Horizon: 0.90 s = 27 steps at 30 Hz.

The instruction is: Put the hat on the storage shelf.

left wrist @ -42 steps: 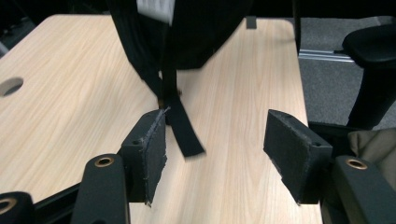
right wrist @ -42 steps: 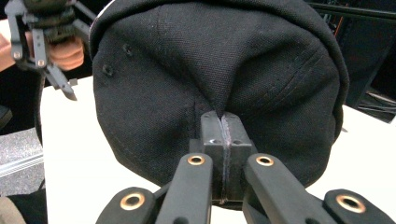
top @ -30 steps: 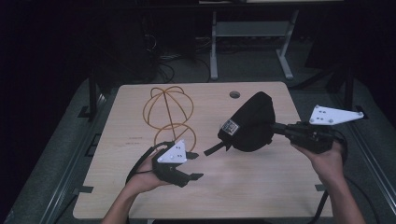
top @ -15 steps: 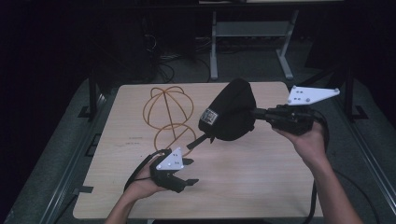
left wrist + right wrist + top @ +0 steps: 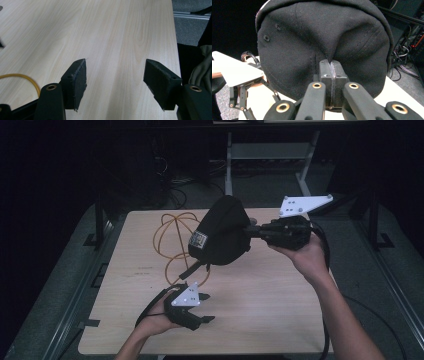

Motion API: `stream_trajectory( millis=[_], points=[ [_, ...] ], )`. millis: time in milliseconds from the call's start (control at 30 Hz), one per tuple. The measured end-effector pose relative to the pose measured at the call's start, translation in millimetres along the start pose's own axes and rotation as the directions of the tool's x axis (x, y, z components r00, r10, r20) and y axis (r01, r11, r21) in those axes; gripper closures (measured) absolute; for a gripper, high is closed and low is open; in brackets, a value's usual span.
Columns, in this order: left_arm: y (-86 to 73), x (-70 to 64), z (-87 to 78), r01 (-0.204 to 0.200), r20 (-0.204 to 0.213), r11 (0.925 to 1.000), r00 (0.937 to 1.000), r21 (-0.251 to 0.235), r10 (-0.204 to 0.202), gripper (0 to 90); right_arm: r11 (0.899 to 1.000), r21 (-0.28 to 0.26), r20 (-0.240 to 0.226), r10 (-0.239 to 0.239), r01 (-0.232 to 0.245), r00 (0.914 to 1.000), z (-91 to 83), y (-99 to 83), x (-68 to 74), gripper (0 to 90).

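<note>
**Ana:** Black cloth is what the high view gives first: a black cap (image 5: 220,232) hangs in the air above the far half of the wooden table (image 5: 280,305), pinched by the right gripper (image 5: 251,231). It has a patch on the side turned toward the camera. Just behind it, on the tabletop, stands an orange wire stand (image 5: 172,237) of looped hoops.

**Ben:** So how far along is it?

**Ana:** I'd judge the pick-up done and the carry under way. If the cap is meant for the stand, that part is left: it is near the hoops but not on them. The left gripper (image 5: 206,307) sits low at the near edge, well apart from the cap.

**Ben:** And the left gripper view?

**Ana:** Its jaws stand wide apart with nothing between them, just bare wood grain. A bit of orange wire (image 5: 22,77) curves in at the lower left.

**Ben:** The right gripper view?

**Ana:** The jaws are pressed tight together on a fold of the cap's crown (image 5: 322,37), which bulges up and around them.

**Ben:** Any containers?

**Ana:** No box, bowl or tray on the table. The stand is an open frame with nothing on it, and I can't see inside the cap.
</note>
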<state>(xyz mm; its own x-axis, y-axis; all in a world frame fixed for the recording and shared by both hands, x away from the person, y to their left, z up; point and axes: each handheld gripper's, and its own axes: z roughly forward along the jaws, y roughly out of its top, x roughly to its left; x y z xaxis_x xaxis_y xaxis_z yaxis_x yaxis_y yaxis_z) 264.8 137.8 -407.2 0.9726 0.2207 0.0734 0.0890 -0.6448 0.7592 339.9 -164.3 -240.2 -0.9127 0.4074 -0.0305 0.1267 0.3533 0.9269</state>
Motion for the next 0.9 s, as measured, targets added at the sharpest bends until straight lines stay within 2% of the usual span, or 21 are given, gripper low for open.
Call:
stream_trajectory(
  millis=[133, 300, 433, 633, 767, 900],
  points=[
    [0.5, 0.6, 0.7, 0.002, 0.002, 1.0000, 1.0000, 0.002, -0.002, 34.8, 1.000, 0.002, -0.016, -0.009, 0.009, 0.9998, 7.0, 7.9, -0.2, 89.9],
    [1.4, 0.3, 1.9, -0.018, 0.007, 0.9998, 0.9998, 0.011, 0.018, 34.8, 0.999, 0.017, -0.039, -0.028, 0.029, 0.9988, 24.2, 26.4, -1.0, 89.9],
    [1.1, -1.1, 1.8, -0.015, 0.010, 0.9999, 0.9998, -0.001, 0.015, 34.8, 0.999, 0.018, -0.058, -0.041, 0.042, 0.9975, 39.1, 38.4, -1.9, 89.9],
    [-0.6, -5.8, 8.2, -0.023, 0.024, 0.9997, 0.9994, 0.010, 0.023, 34.8, 0.997, 0.051, -0.072, -0.050, 0.054, 0.9962, 66.5, 57.4, -3.0, 90.0],
    [-0.5, -7.8, 10.7, -0.049, 0.034, 0.9982, 0.9983, 0.035, 0.048, 34.8, 0.995, 0.074, -0.082, -0.054, 0.060, 0.9952, 85.5, 72.3, -5.3, 89.9],
    [0.1, -8.0, 10.3, -0.043, 0.034, 0.9986, 0.9985, 0.031, 0.042, 34.8, 0.993, 0.097, -0.094, -0.053, 0.062, 0.9941, 102.9, 81.0, -8.2, 89.9]
  ],
)
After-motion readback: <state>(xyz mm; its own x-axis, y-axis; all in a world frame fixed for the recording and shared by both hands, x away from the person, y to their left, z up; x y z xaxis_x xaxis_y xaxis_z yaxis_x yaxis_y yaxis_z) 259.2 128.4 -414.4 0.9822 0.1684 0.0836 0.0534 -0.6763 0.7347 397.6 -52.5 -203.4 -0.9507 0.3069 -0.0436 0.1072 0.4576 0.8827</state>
